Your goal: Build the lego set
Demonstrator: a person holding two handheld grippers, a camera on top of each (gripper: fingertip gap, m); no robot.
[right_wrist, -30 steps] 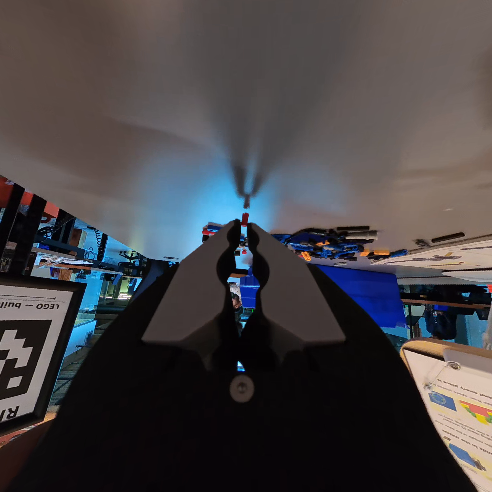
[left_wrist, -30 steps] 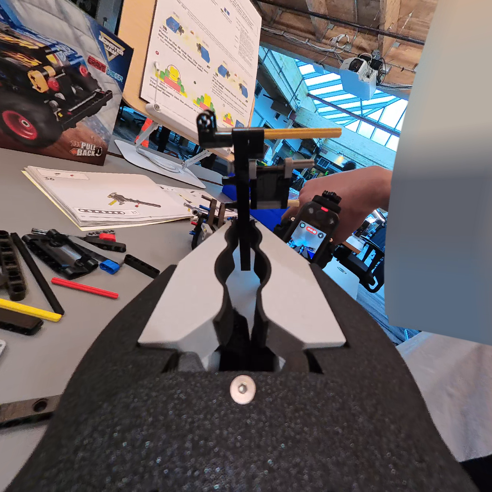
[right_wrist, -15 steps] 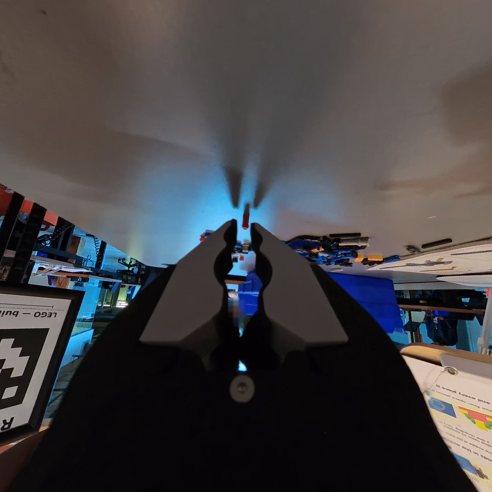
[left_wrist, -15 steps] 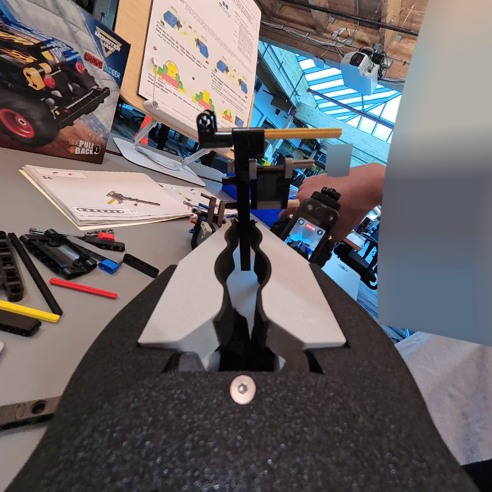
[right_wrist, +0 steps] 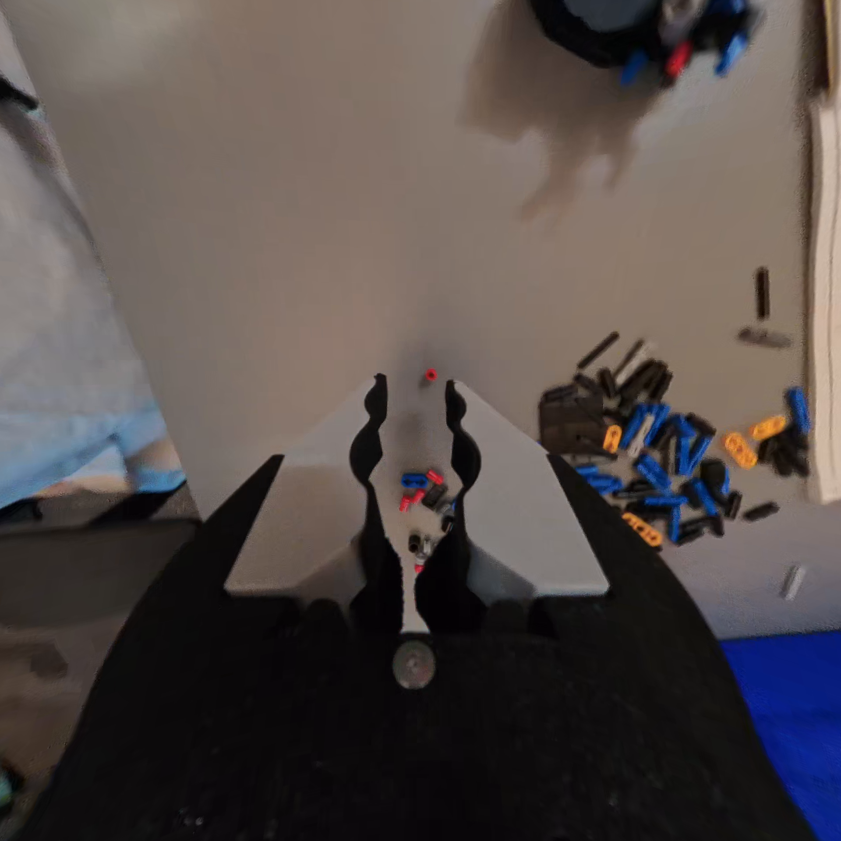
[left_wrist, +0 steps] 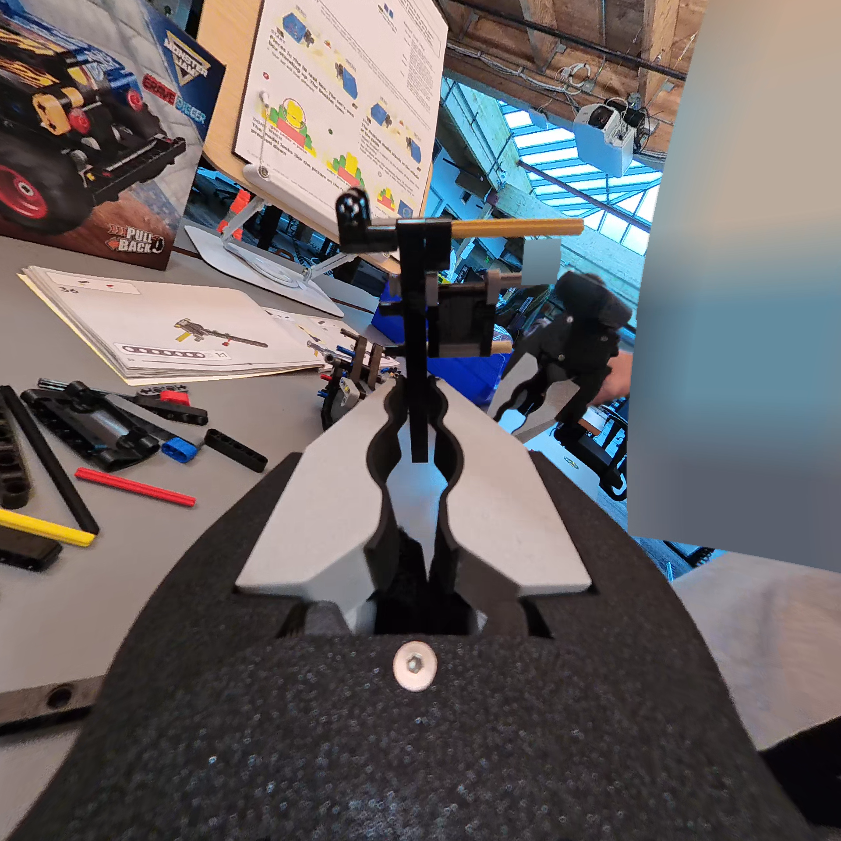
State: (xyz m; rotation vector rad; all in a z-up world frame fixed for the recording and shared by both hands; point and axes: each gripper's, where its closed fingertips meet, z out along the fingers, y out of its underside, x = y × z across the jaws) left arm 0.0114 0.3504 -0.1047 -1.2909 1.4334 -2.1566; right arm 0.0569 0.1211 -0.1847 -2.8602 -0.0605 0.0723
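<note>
Both hand-held grippers show here. Left hand-held gripper [left_wrist: 417, 409] is clenched on the lower end of an upright black beam, part of a small lego assembly [left_wrist: 425, 291] that rises above its tips. From the top of that beam a tan axle [left_wrist: 516, 226] sticks out to the right and a short black connector [left_wrist: 352, 214] to the left; lower down, a black and grey block hangs on the beam's right side.

Right hand-held gripper [right_wrist: 414, 380] is released, its fingers spread apart and pointing down at the grey worktop [right_wrist: 273, 227]. In the left wrist view it appears farther off, to the right of the assembly, with a person's hand behind it.

Beyond the left hand-held gripper, to its left, a set box [left_wrist: 86, 123] with a truck picture stands on the worktop, with a printed sheet on a stand [left_wrist: 346, 95] beside it. An open instruction booklet [left_wrist: 168, 332] lies in front of them. Nearer, to the left, lie black beams, a part-built black piece [left_wrist: 91, 425], a red axle [left_wrist: 134, 487], a yellow axle [left_wrist: 43, 528] and a small blue piece [left_wrist: 179, 448].

To the right of the right hand-held gripper a blurred heap of blue, black and orange pieces [right_wrist: 673, 459] lies on the worktop. Between its fingers a few small red, blue and black pieces [right_wrist: 421, 491] show, and just past its tips a lone small red bush [right_wrist: 430, 374] rests on the worktop.
</note>
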